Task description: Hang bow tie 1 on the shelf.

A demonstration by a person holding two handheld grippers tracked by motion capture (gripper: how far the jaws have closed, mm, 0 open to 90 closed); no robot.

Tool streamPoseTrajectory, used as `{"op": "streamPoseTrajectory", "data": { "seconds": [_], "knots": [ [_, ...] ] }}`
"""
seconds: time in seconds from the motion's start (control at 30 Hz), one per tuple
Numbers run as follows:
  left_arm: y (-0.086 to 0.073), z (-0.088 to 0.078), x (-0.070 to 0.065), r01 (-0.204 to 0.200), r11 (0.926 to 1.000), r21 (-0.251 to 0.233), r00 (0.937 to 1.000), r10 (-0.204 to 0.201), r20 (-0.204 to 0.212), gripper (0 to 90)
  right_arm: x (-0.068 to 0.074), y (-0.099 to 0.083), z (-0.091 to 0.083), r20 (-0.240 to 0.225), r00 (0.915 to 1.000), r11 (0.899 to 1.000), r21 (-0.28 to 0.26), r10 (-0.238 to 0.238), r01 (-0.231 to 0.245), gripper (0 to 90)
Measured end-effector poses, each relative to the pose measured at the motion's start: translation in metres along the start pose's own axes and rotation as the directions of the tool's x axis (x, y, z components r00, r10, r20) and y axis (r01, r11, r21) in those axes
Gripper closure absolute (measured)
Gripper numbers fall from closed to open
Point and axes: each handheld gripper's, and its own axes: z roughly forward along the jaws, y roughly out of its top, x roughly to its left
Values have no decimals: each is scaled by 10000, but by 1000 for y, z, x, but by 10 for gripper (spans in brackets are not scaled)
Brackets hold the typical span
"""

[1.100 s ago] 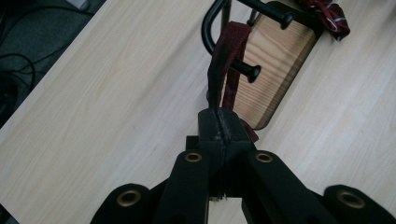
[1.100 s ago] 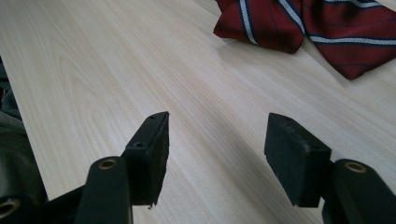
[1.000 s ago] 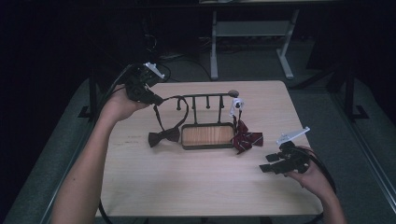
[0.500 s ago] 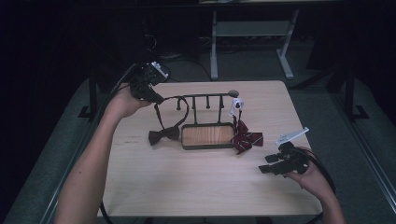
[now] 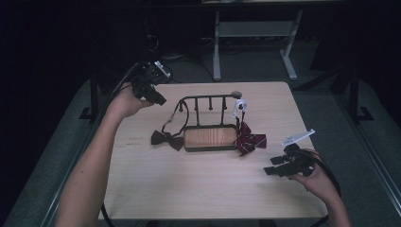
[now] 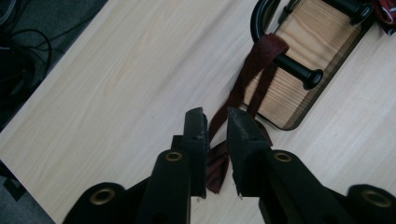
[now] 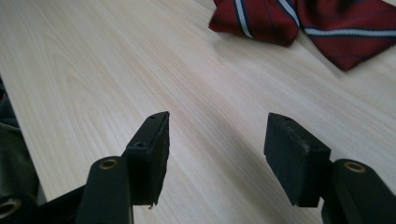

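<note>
The left claw [image 5: 158, 98] hangs above the bench [image 5: 142, 189] at its far left; its jaws have just been opening, now slightly parted with nothing pinched. Below it, the dark bow tie [image 6: 224, 154] lies left of the rack [image 5: 208, 120], its strap looped over a peg [image 6: 301, 72]. The right claw [image 7: 217, 149] rests spread near right, close to the striped tie [image 7: 299, 23].

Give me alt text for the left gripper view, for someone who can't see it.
The left gripper, its jaws a little apart and just opened with nothing pressed between them, hovers above a dark red bow tie whose strap hangs over a peg of the black rack. The rack's wooden base sits on a light wooden table.
</note>
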Motion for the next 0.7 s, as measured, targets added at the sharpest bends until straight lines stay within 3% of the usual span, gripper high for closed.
{"op": "streamPoseTrajectory", "data": {
  "seconds": [0.37,0.5,0.53,0.7],
  "knots": [
    [-15,-3,-7,-71,10000,-54,9999,72,130,719,0,-2,0,304,9995,9999,-44,100,-99,402],
    [-19,-6,-8,-207,9997,-135,9995,210,242,712,0,-2,1,625,9980,9999,121,46,-54,402],
    [-20,-6,-9,-82,9998,-184,9995,88,314,712,0,-2,1,643,9979,9998,178,22,-33,402],
    [-24,-8,-13,-256,9995,-190,9983,265,521,701,0,-1,3,544,9985,9999,126,25,-32,402]
  ]
}}
